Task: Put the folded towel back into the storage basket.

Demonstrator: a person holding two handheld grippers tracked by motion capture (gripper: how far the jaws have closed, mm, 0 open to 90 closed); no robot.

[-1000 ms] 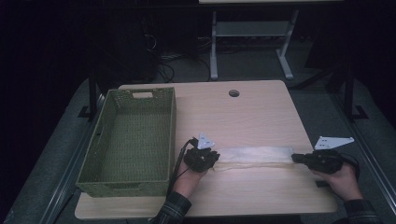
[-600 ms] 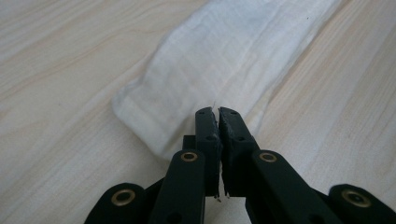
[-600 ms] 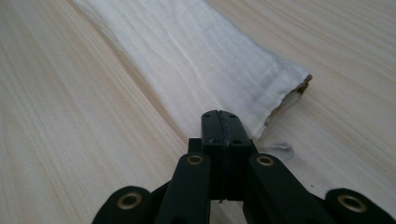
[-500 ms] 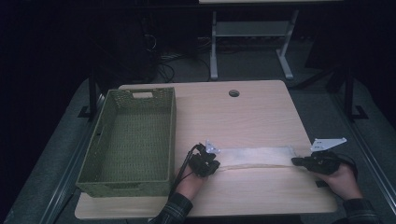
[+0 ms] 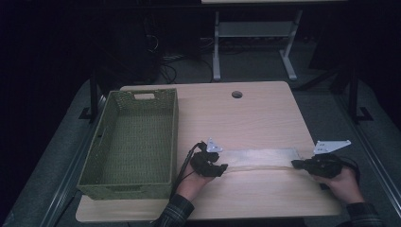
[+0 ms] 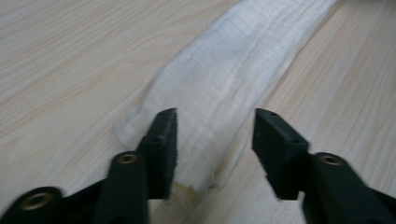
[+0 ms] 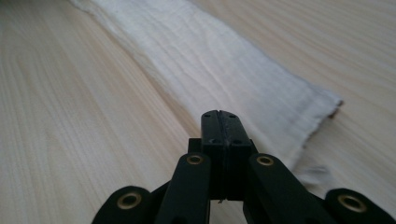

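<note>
One long strip of white, crinkled cloth (image 5: 262,158) lies flat on the pale wooden tabletop (image 5: 246,113), its long axis running side to side between the two hands, right of the single green woven basket (image 5: 130,142). The left tool (image 6: 215,135) sits at the strip's left end; its jaws have just been opening and now stand half apart, astride the cloth without pressing it. The right tool (image 7: 219,126) is fully closed at the opposite end, and appears to pinch the near edge there, though the cloth inside is hidden. Each hand is nearest its own end.
</note>
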